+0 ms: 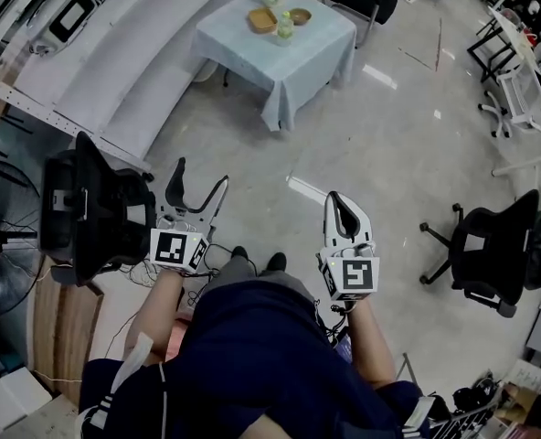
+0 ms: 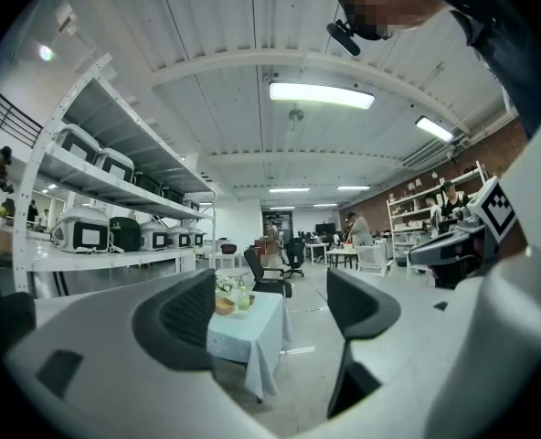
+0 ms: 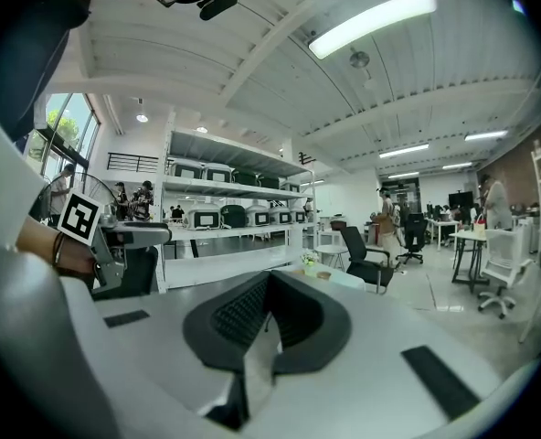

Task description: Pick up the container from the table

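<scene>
Floor [image 1: 362, 144] parts us from the bench [image 1: 321, 53] bearing the container [image 1: 262, 20]; we should approach first, left hand-held gripper [image 1: 202, 174] open, right hand-held gripper [image 1: 341, 199] closed.

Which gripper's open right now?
The left gripper: its jaws stand wide apart with nothing held. On the right gripper the jaws are pressed together.

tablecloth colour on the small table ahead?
Pale light blue, plain, with no pattern. The tablecloth shows best in the head view.
</scene>
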